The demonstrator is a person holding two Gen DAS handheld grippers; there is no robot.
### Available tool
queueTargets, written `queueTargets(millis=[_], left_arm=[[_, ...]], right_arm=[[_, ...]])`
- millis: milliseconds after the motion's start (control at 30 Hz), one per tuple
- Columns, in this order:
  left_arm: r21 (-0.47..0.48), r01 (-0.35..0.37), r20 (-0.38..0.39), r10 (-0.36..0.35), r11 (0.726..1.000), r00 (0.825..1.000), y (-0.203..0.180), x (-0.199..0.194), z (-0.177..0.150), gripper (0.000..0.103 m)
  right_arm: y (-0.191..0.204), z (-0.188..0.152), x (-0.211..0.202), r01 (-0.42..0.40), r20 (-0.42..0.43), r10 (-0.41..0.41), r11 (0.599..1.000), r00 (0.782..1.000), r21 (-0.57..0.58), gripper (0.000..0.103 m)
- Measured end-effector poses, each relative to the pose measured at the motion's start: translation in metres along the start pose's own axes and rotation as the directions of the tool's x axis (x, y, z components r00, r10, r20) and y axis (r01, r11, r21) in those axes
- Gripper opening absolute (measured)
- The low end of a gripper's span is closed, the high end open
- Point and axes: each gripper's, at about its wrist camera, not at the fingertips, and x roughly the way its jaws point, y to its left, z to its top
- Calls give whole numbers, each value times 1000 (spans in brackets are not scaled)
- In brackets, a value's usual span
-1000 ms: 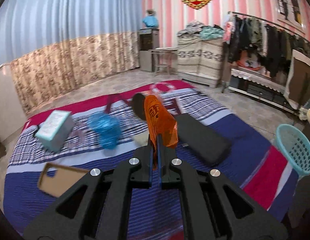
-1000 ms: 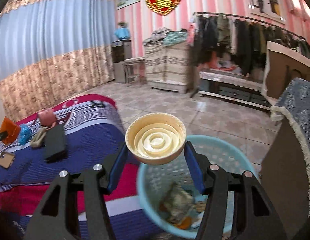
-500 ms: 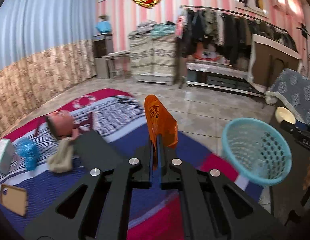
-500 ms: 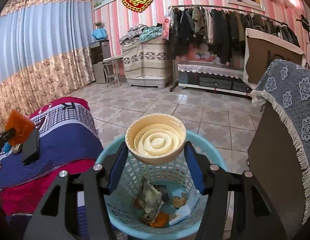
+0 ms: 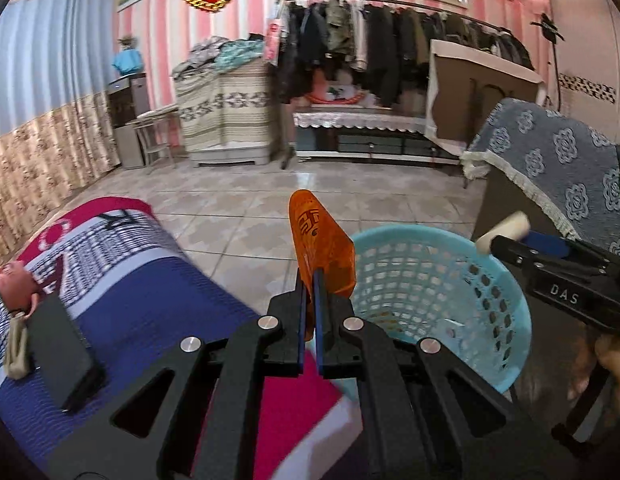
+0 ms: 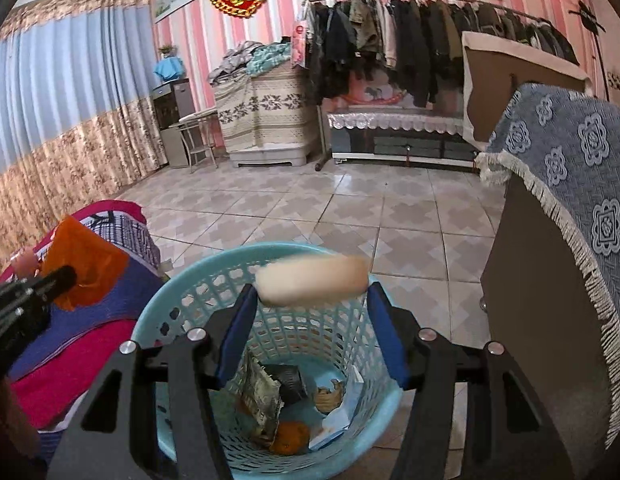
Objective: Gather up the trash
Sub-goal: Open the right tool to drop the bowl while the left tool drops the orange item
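Note:
My left gripper [image 5: 308, 280] is shut on an orange plastic wrapper [image 5: 320, 246] and holds it just left of the light blue trash basket [image 5: 506, 292]; the wrapper also shows in the right wrist view [image 6: 83, 268]. My right gripper [image 6: 312, 300] is over the basket [image 6: 149, 320]. Its jaws stand apart, and the cream round lid [image 6: 312, 284] is blurred and tipped edge-on between the fingertips; it seems to be slipping loose. The lid also shows in the left wrist view [image 5: 504, 231]. Several pieces of trash [image 6: 269, 404] lie in the basket.
The bed with a blue, red and striped cover [image 5: 141, 300] is at the left, with a black case [image 5: 61, 356], a beige rag [image 5: 15, 348] and a pink item [image 5: 11, 284] on it. A cabinet with a blue patterned cloth [image 6: 570, 200] stands right of the basket. Tiled floor [image 6: 350, 208] lies beyond.
Both grippers have moved to the basket. The right jaws have opened and the lid has tipped from face-up to edge-on, blurred. The left gripper has swung right with the wrapper.

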Motion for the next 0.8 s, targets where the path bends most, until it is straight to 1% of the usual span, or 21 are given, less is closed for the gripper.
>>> queueTargets(millis=[33,67,100,267,533,600,633,667,700,733,767,800], left_arm=[[5,6,-5,-6,1000,1000,-5,4,0,2],[10,14,-15,-14,1000,1000,-10,9,0,2],[13,17,-21,-16,1000,1000,-13,13,0,2],[22,24,-50,-23,999,998,-27,35,-4,2],[29,22,-72,-20,999,997,-26,49,-5,3],[31,18,-70,-16,999,997,-25,50,-5,5],[34,13,-71,-11,999,997,-25,51,-4,14],[36,5,-69,-2,999,998,-25,51,-3,34],[36,-10,-61,12,999,998,-25,50,-1,46],[34,-20,-53,21,999,998,-23,48,-1,65],[29,-37,-39,39,999,999,-21,46,0,77],[23,-52,-31,52,998,998,-19,44,1,81]], right_arm=[[-3,-1,2,-1,-3,1,1000,1000,8,42],[-4,-1,3,-7,-11,7,1000,1000,14,33],[-7,-1,5,-8,-20,9,1000,1000,20,30],[-12,-4,12,-16,-40,18,999,999,43,30],[-9,-4,14,-13,-38,15,999,999,42,30],[-10,-4,15,-10,-37,12,999,999,43,30],[-10,-3,15,-10,-37,12,999,999,45,30],[-10,-3,15,-10,-35,12,999,999,48,30],[-10,-2,14,-10,-34,12,999,999,49,30],[-10,-2,15,-10,-34,11,999,999,49,30],[-10,-3,15,-8,-34,10,999,999,49,31],[-10,-3,14,-6,-35,7,999,999,50,31]])
